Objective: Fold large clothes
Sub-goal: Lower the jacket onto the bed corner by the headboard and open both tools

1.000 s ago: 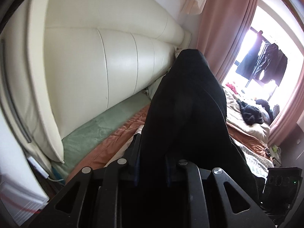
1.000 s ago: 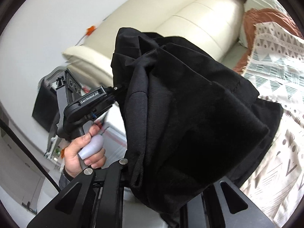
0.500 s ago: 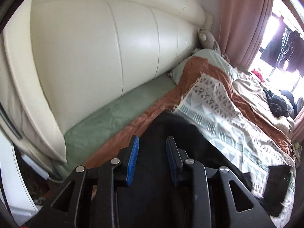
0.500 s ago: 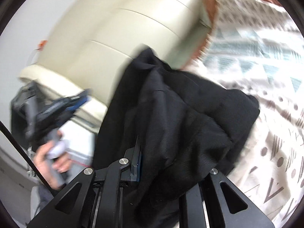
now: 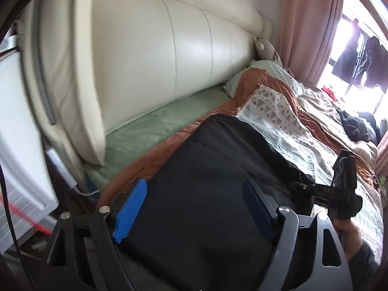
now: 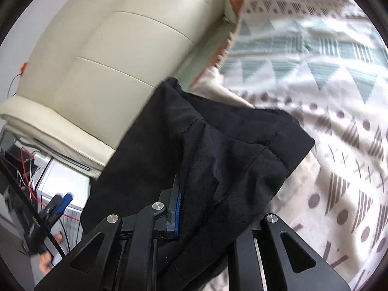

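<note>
The garment, black and folded over, is lying on the bed near the headboard, partly on the rust blanket and partly on the patterned throw. In the left wrist view, the left gripper is hovering just over it with its jaws opening; the blue pads are standing wide apart, with cloth lying between them but not pressed by them. Away from the headboard, at the garment's far corner, the right gripper is pinching the cloth, a hand holding its grip. A green sheet is showing along the foot of the headboard, and a dark heap of clothes is sitting well away from it by the window.

In the right wrist view, the right gripper is clamping a bunched edge of the garment, jaws nearly together, one pad showing and the other buried in cloth. The garment is draping from the fingers toward the headboard, resting on the throw. Below the headboard's end, the left gripper is appearing small and blurred.
</note>
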Demonstrator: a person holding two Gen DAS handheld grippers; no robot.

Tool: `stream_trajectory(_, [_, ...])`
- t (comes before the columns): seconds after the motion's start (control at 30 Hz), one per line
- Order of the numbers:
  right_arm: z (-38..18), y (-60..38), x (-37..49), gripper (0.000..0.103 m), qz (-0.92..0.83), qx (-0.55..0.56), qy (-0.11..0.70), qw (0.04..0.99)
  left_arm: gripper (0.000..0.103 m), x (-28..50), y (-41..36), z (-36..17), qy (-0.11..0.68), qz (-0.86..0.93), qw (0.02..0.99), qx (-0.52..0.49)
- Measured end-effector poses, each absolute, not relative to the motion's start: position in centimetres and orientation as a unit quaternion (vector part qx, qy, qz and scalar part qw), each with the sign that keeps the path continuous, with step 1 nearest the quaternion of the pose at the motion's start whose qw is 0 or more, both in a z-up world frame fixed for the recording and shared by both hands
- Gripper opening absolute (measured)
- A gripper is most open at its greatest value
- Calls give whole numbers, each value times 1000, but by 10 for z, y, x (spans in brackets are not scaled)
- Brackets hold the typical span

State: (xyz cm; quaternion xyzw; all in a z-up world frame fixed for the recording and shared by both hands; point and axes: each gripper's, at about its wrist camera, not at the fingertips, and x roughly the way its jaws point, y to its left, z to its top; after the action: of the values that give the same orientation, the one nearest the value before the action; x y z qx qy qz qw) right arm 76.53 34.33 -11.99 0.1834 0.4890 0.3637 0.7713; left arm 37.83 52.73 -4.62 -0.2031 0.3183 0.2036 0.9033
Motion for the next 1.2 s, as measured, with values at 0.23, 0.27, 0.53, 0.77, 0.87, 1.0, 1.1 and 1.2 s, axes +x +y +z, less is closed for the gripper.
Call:
stream_trajectory(0.23, [-108,340,752,41,328,163,496,787,82,328,527,-65,302,226,897,-232])
stream_trajectory(0.27, [-101,340,746,48,325,151,490,795,82,322,527,-67,298,227,896,-240])
stream_trajectory(0.53, [-59,341,710,64,335,82,422,839,82,310,532,-105,312,259,876,-260])
stream_trajectory(0.77, [-58,403,657,64,389,-33,406,826,82,305,523,-133,331,258,862,-285])
stream_trajectory(0.87, [-72,420,645,64,394,-74,417,816,82,305,511,-135,336,255,862,-281])
stream_trajectory(1.0, [-87,432,640,64,384,-126,423,811,82,306,495,-133,343,244,864,-276])
stream_trajectory(1.1, [-92,429,640,64,381,-131,432,807,82,306,485,-131,345,242,864,-276])
stream_trajectory(1.2, [-84,421,637,64,380,-131,436,805,82,301,479,-126,341,242,864,-282])
